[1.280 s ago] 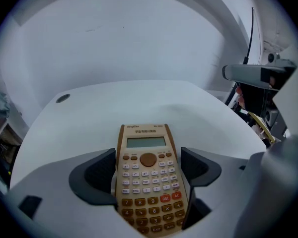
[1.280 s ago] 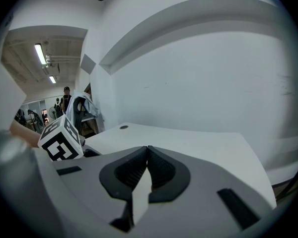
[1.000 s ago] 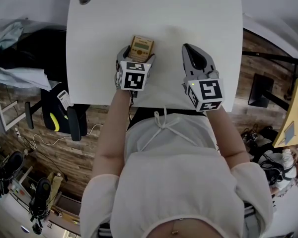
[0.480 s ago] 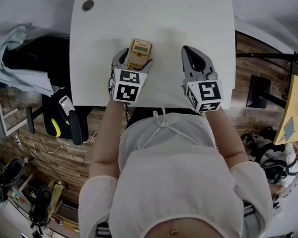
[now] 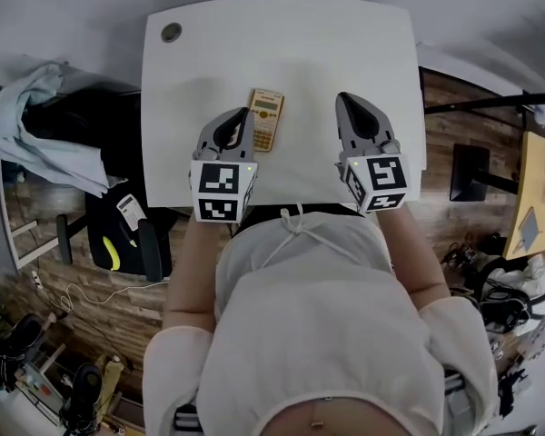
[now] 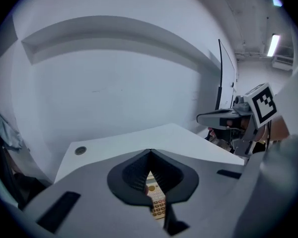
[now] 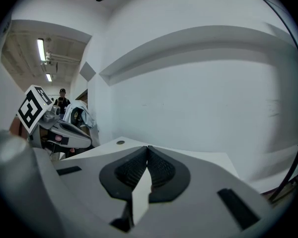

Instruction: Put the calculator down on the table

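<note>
The calculator (image 5: 266,119) (print unreadably small) lies on the table (image 5: 345,44), one o'clock from the left gripper (image 5: 241,116). Both it and the right gripper (image 5: 343,100) are closed, empty.

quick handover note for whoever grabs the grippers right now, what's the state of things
Left gripper: shut, empty, held above the table near its front edge.
Right gripper: shut, empty, also held above the table, off to the right.
Calculator: lies flat on the table, keys up, just right of the left gripper's tip in the head view; neither gripper holds it.
Done: the calculator is down on the table.
Left: nothing for this task, as far as the views show.
</note>
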The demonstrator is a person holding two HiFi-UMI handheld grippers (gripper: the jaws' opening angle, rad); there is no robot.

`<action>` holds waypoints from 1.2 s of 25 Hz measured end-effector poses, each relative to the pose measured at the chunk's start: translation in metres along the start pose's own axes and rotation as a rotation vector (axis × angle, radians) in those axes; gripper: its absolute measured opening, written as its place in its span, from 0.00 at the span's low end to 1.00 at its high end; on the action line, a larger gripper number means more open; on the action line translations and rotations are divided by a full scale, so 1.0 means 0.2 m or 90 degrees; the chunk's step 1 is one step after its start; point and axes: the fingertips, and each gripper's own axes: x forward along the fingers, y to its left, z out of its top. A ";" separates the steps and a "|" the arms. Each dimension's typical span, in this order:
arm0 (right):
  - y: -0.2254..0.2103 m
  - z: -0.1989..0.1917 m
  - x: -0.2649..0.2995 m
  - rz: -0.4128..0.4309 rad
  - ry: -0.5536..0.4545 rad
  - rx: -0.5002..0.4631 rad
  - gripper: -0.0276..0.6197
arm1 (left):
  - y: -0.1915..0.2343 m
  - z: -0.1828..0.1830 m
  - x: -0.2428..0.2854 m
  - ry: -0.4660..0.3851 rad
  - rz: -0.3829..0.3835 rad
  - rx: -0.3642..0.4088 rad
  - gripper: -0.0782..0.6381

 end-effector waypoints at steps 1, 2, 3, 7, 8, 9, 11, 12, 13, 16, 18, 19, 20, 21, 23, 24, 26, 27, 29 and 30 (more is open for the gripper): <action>0.01 0.03 -0.01 -0.003 -0.006 0.002 0.05 | 0.00 0.04 -0.02 -0.012 -0.009 0.001 0.13; 0.02 0.05 -0.02 -0.006 -0.012 0.002 0.05 | 0.01 0.08 -0.05 -0.025 -0.015 0.004 0.13; 0.03 0.08 -0.02 -0.008 -0.018 0.002 0.05 | 0.02 0.12 -0.07 -0.039 -0.020 0.006 0.13; 0.07 0.17 -0.04 -0.014 -0.044 0.003 0.05 | 0.06 0.30 -0.17 -0.121 -0.048 0.005 0.13; 0.08 0.20 -0.05 -0.015 -0.052 0.002 0.05 | 0.06 0.34 -0.20 -0.144 -0.055 0.007 0.13; 0.09 0.22 -0.06 -0.017 -0.060 0.000 0.05 | 0.06 0.39 -0.24 -0.166 -0.060 0.009 0.13; 0.11 0.28 -0.09 -0.020 -0.077 -0.002 0.05 | 0.07 0.47 -0.31 -0.206 -0.068 0.016 0.13; 0.12 0.30 -0.10 -0.021 -0.085 -0.003 0.05 | 0.08 0.50 -0.34 -0.224 -0.070 0.018 0.13; 0.13 0.33 -0.11 -0.020 -0.094 -0.004 0.05 | 0.09 0.53 -0.37 -0.239 -0.072 0.020 0.13; 0.16 0.39 -0.16 -0.010 -0.117 -0.004 0.05 | 0.11 0.58 -0.45 -0.269 -0.071 0.023 0.13; 0.17 0.41 -0.19 -0.006 -0.131 -0.002 0.05 | 0.13 0.60 -0.48 -0.279 -0.070 0.022 0.13; 0.18 0.42 -0.21 -0.005 -0.136 -0.001 0.05 | 0.13 0.60 -0.49 -0.282 -0.070 0.021 0.13; 0.18 0.42 -0.22 -0.004 -0.139 -0.002 0.05 | 0.14 0.60 -0.50 -0.285 -0.069 0.020 0.13; 0.19 0.43 -0.22 -0.002 -0.140 -0.005 0.05 | 0.14 0.60 -0.51 -0.287 -0.069 0.019 0.13; 0.21 0.44 -0.23 0.003 -0.139 -0.020 0.05 | 0.14 0.60 -0.51 -0.286 -0.069 0.019 0.13; 0.22 0.44 -0.23 0.005 -0.138 -0.032 0.05 | 0.14 0.59 -0.51 -0.283 -0.067 0.020 0.13; 0.23 0.43 -0.24 0.006 -0.136 -0.052 0.05 | 0.14 0.57 -0.51 -0.274 -0.061 0.024 0.13; 0.23 0.43 -0.25 0.007 -0.136 -0.055 0.05 | 0.14 0.56 -0.50 -0.270 -0.060 0.025 0.13; 0.24 0.42 -0.25 0.011 -0.137 -0.053 0.05 | 0.13 0.55 -0.50 -0.266 -0.061 0.022 0.13; 0.25 0.42 -0.26 0.014 -0.139 -0.053 0.05 | 0.13 0.54 -0.50 -0.264 -0.062 0.019 0.13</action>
